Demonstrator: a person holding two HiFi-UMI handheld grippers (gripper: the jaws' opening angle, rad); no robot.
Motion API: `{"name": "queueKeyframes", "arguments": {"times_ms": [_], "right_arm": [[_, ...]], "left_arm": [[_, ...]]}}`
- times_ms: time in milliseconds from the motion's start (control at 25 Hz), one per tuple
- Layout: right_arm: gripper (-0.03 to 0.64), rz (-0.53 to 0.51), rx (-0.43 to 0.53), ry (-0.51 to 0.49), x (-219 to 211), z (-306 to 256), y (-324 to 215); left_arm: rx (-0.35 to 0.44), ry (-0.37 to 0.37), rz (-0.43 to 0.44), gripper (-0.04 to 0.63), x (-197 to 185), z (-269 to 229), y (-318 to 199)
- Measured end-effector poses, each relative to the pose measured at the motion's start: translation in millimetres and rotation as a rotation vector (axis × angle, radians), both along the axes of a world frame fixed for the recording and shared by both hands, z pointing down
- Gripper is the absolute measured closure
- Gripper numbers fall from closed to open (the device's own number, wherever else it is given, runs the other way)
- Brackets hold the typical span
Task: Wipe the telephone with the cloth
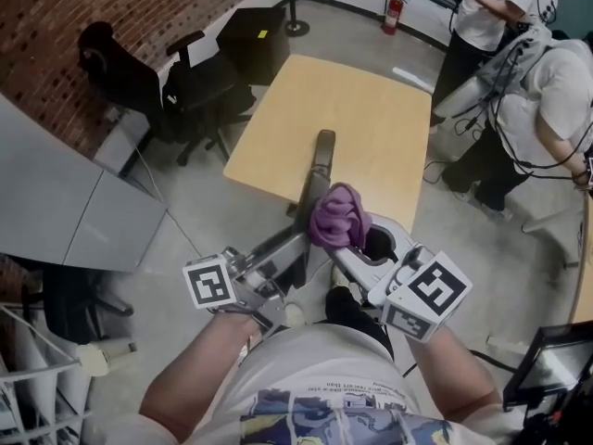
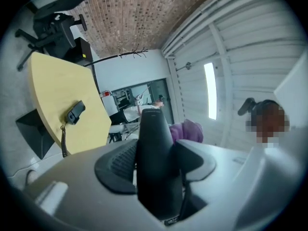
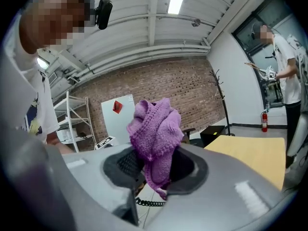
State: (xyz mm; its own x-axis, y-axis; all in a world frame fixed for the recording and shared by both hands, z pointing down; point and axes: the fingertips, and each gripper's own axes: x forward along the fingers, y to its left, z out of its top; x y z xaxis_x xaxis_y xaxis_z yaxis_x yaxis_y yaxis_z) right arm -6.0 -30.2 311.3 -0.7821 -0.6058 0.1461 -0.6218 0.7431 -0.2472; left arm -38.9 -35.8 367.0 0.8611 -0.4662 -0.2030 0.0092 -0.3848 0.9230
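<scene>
The left gripper [image 2: 155,165] jaws clamp the black telephone handset [image 1: 320,165] near one end; it looks stiff and probably slick. At frame centre, the right gripper [image 3: 155,170] jaws pinch the bunched purple knitted cloth [image 3: 154,129], which looks soft and light.

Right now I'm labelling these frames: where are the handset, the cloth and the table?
handset [image 2: 156,153], left gripper view, middle of its black body.
cloth [image 3: 155,129], right gripper view, middle of the bunched knit.
table [image 1: 371,123], head view, bare top.
</scene>
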Motion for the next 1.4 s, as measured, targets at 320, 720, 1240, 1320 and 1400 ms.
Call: {"name": "queueKeyframes", "arguments": {"times_ms": [320,720,1240,1320,1400], "right_arm": [[0.495,-0.037,-0.05,-0.041,-11.2,-6.0,17.7],[0.495,0.01,-0.063,-0.05,4.3,-3.4,19.4],[0.495,0.058,-0.023,-0.1,18.9,-26.0,-15.0],[0.495,0.037,-0.026,-0.099,11.5,-22.4,-9.5],[0.495,0.015,-0.032,-0.097,4.4,-18.8,-3.9]], "left_arm": [[-0.031,0.072,-0.011,0.339,-8.0,-18.5,-7.6],[-0.031,0.164,-0.013,0.339,-20.0,-29.0,-1.9],[-0.055,0.235,0.012,0.339,-4.1,-32.9,12.8],[-0.059,0.247,0.01,0.339,-5.4,-31.1,12.7],[-0.062,0.255,0.006,0.339,-7.1,-30.0,11.5]]}}
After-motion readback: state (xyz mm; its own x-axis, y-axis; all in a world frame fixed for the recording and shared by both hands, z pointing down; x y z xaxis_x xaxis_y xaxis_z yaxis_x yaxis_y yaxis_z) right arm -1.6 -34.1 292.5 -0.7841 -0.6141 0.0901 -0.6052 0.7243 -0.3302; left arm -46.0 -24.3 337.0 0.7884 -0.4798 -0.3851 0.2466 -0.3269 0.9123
